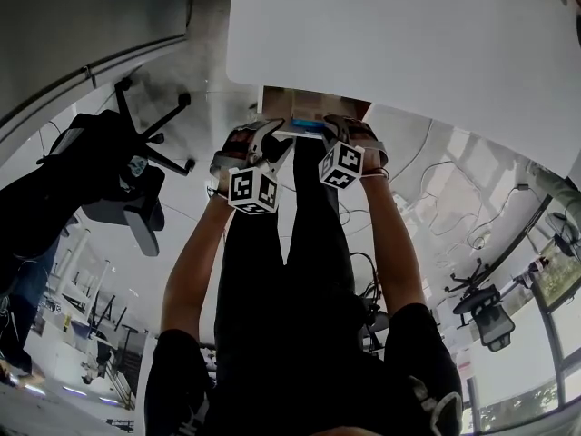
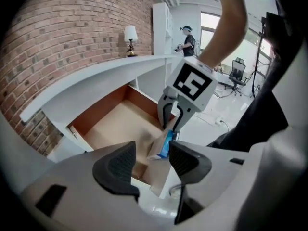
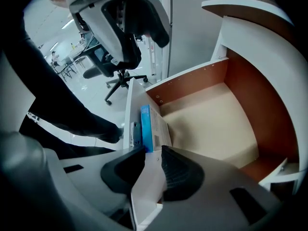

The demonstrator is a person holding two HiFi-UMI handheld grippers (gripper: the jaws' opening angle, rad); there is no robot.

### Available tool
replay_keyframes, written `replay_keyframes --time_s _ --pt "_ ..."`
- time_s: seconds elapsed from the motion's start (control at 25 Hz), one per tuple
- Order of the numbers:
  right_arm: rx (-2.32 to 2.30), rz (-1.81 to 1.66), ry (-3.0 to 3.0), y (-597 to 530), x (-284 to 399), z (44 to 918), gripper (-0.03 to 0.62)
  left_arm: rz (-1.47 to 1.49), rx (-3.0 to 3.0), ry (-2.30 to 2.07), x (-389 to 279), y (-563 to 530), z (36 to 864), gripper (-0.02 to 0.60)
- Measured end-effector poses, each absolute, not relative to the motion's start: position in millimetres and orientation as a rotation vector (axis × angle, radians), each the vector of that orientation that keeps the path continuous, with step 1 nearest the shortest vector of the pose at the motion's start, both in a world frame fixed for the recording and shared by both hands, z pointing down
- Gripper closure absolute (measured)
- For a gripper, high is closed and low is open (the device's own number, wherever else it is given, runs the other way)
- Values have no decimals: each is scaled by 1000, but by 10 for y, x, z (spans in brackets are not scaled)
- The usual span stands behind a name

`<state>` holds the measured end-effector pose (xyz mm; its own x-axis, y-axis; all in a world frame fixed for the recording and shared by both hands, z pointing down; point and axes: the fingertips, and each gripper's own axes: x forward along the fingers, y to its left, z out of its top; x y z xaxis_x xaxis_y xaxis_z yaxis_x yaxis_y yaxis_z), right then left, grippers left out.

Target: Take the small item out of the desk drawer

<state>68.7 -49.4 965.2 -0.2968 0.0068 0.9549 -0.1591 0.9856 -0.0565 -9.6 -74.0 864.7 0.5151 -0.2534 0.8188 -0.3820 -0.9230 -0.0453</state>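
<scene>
The left hand-held gripper (image 2: 151,160) is spread wide and holds nothing. It points steeply down at the open drawer (image 2: 115,124), and the box (image 2: 161,146) lies just beyond its pads, in line with the gap between them. The right hand-held gripper (image 3: 151,165) is also spread, and its jaws straddle the drawer front (image 3: 147,191), one pad outside the panel and one inside. The pads seem to rest loosely rather than clamp, though this close view makes contact hard to judge. The box is the task's small item, blue and white. It stands on edge in the drawer, leaning against the inner face of the front panel, just ahead of the right hand-held gripper's pads and near that end of the drawer. The drawer is already pulled out from under the bench (image 1: 408,44), so the step in hand looks like the reach for the box. The left hand-held gripper would next have to go lower, bring its pads to either side of the box's thin faces and close. It would also have to stay clear of the front panel and of the right hand-held gripper close beside it. Only after that could the box be lifted. By count there are two hand-held grippers, one drawer and one box, with nothing else seen on the bare drawer floor. One lamp (image 2: 130,32) stands on the bench.
</scene>
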Motion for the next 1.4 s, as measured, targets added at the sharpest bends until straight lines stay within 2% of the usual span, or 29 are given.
replay_keyframes --time_s 0.48,1.16,1.32,1.4 --pt "145 179 -1902 -640 695 9599 470 1740 2626 -197 107 -709 9398 371" --pt "204 236 -1955 -864 698 9491 470 1881 2556 7 228 -898 9771 376" --pt "208 240 -1962 -899 714 9484 470 1914 2565 36 227 -922 9816 482" --pt "210 251 -1966 -893 719 9467 470 1918 2573 56 233 -905 9814 483"
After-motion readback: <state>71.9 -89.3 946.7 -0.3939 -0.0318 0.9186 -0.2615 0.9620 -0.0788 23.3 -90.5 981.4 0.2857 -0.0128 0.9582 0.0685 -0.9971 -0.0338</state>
